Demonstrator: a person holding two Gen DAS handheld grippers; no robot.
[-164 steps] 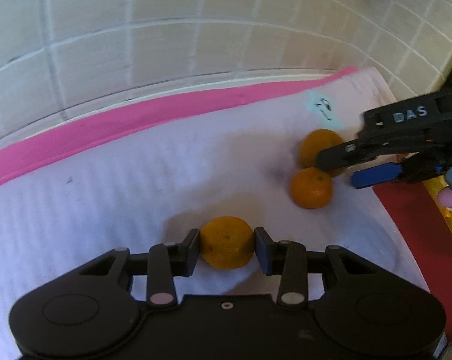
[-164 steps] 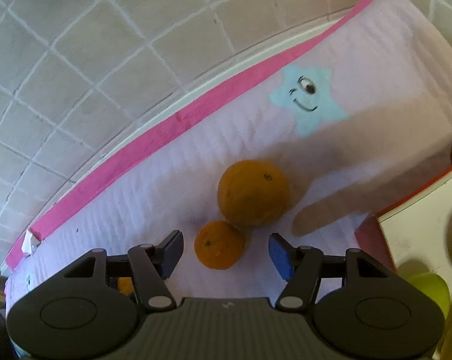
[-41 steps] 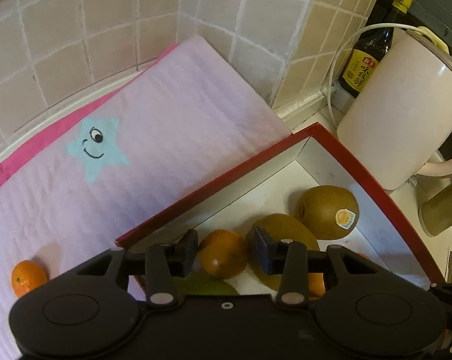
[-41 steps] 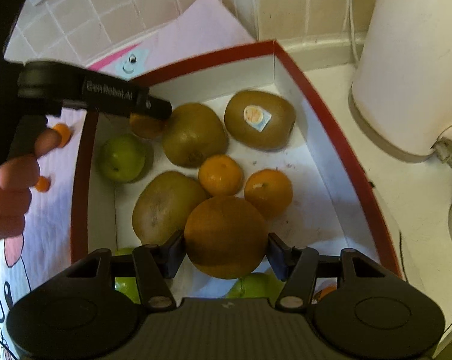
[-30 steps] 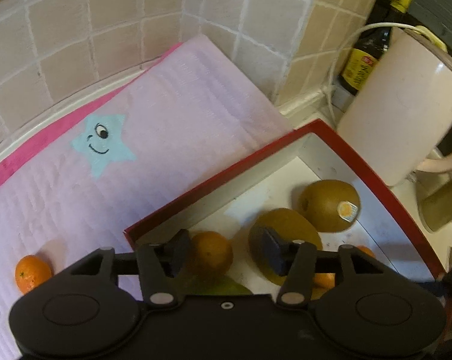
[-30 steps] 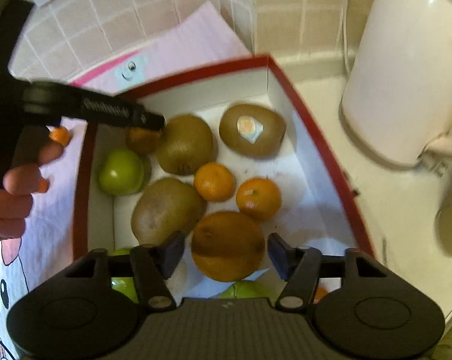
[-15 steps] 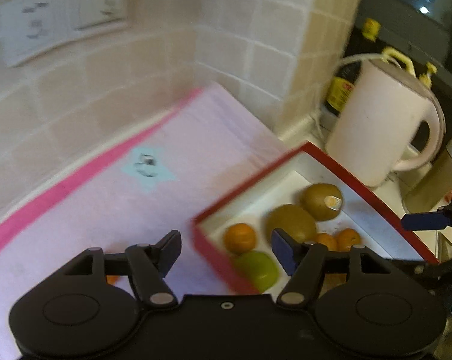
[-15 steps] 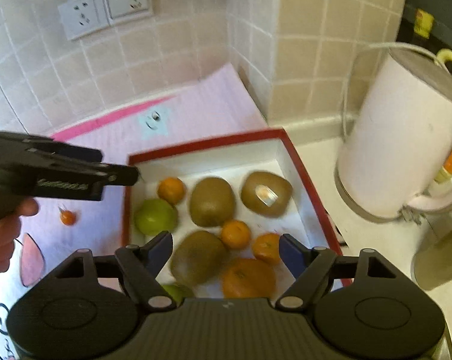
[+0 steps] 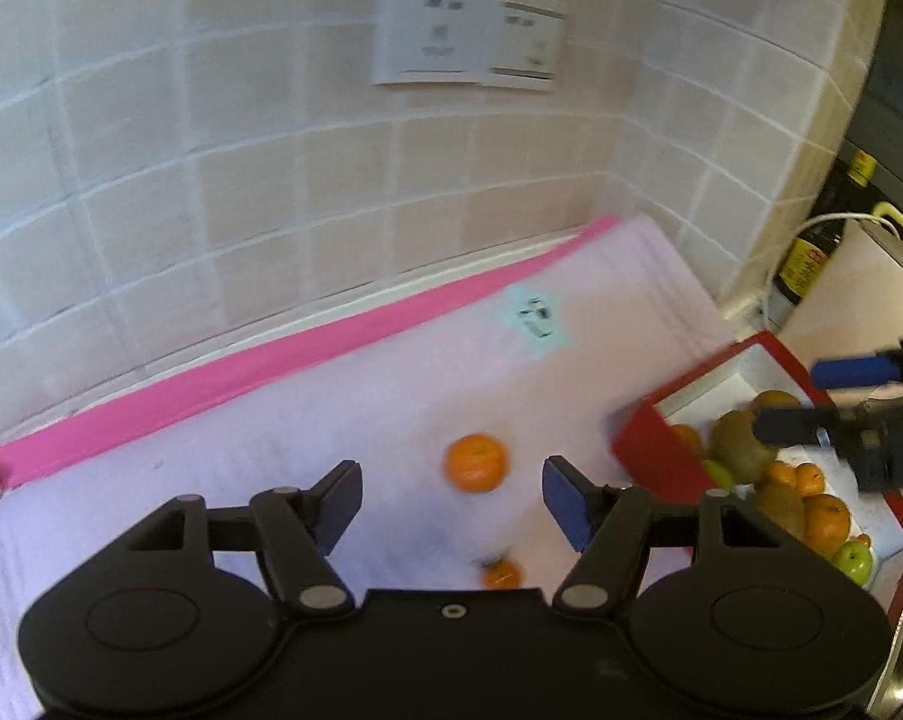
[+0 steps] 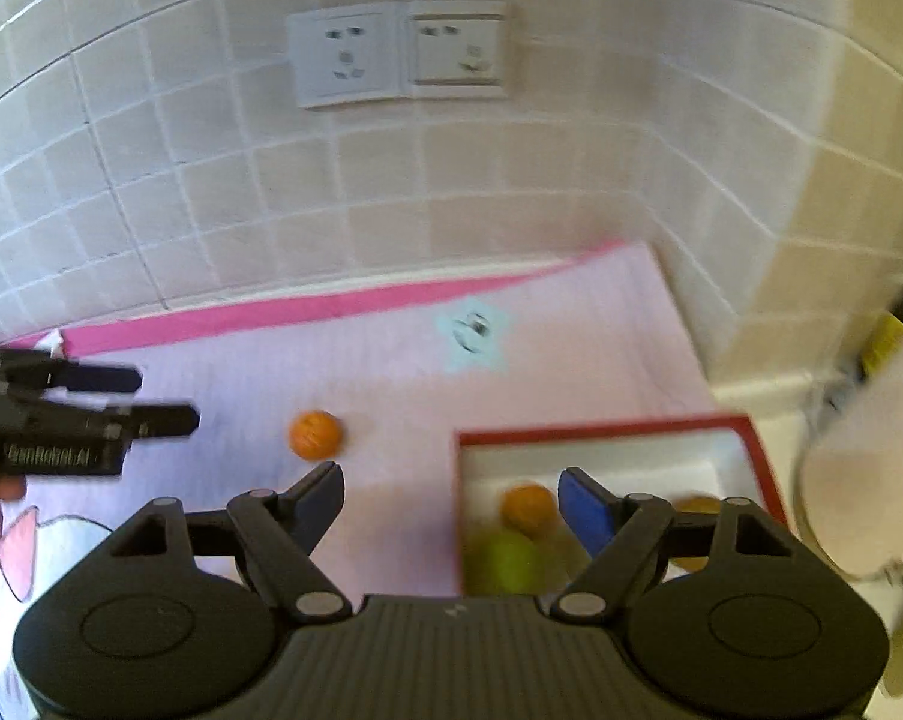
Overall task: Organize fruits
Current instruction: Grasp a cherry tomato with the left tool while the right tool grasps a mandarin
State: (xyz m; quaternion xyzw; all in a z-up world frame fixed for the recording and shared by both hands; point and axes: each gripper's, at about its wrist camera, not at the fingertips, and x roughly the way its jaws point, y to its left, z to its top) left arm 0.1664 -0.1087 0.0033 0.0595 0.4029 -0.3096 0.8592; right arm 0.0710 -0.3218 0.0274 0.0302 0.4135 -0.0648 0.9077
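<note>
A mandarin (image 9: 476, 462) lies on the pink mat (image 9: 307, 414), just ahead of my left gripper (image 9: 451, 495), which is open and empty above the mat. A smaller orange fruit (image 9: 501, 573) lies close under that gripper. The red-rimmed box (image 9: 649, 450) at the right holds kiwis, oranges and green fruit. My right gripper (image 10: 451, 501) is open and empty, above the box's left edge (image 10: 458, 480). The mandarin (image 10: 314, 433) shows left of it, and the left gripper (image 10: 151, 402) at far left.
A tiled wall with two sockets (image 10: 400, 51) stands behind the mat. A white kettle (image 10: 871, 468) and a dark sauce bottle (image 9: 811, 264) stand right of the box. The right gripper (image 9: 841, 396) hangs over the box in the left wrist view.
Both grippers let their oranges go in the box, opened wide and pulled up and back. My left gripper swung left, over the mat and the mandarin.
</note>
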